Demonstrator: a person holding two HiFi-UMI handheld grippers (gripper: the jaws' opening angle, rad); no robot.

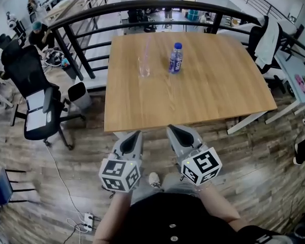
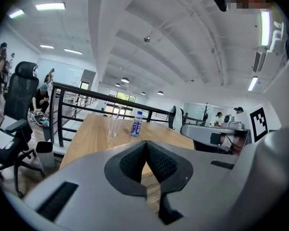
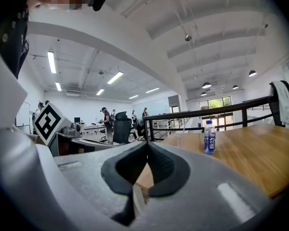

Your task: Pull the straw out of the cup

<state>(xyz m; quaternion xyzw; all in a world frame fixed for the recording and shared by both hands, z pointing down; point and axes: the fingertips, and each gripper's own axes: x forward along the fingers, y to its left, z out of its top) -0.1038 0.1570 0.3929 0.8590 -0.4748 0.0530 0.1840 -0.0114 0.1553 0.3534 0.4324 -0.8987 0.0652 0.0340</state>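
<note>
Open-plan office; wooden table [image 1: 203,95] beside a black railing [image 1: 142,6].

Left gripper [image 1: 138,133]: jaws together, nothing between them. Right gripper [image 1: 169,128]: the same, pads meeting, empty. Both are held side by side over the floor, just short of the table's near edge and pointing toward it.

Clear cup [image 1: 144,67] stands toward the far side of the table, well apart from both grippers. Straw [image 1: 146,50] is faint but stands in the cup. Blue-capped bottle [image 1: 176,58] stands just beside the cup.

Progress: none yet. The approach, the grip on the straw and the pull all remain.
</note>
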